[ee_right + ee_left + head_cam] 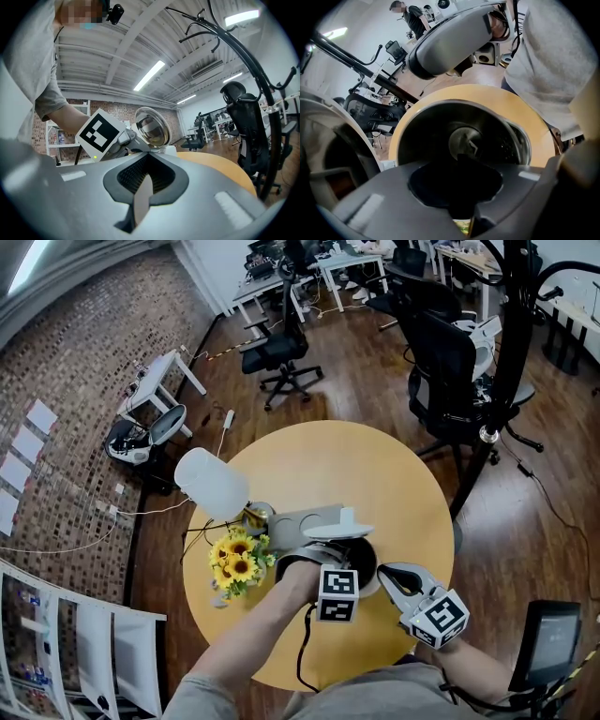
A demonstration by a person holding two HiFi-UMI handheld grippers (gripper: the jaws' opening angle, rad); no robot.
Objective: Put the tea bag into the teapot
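A steel teapot (pixel 367 568) stands on the round yellow table (pixel 375 465), its lid (pixel 339 527) tipped up behind the mouth. My left gripper (pixel 328 554) hangs right over that mouth. In the left gripper view I look down into the teapot (pixel 436 126). A yellow-green tea bag tag (pixel 462 228) sits in the narrow gap of my left gripper (pixel 466 206), whose jaws stand slightly apart. Below them everything is in shadow. My right gripper (pixel 398 579) waits beside the pot, shut on a pale paper strip (pixel 140 201). The shiny lid (pixel 152 125) shows beyond it.
Sunflowers (pixel 236 562) and a white rounded lamp (pixel 211 484) stand on the table's left side, close to the pot. A black stand (pixel 511 352) and office chairs (pixel 281 352) are on the wooden floor around the table.
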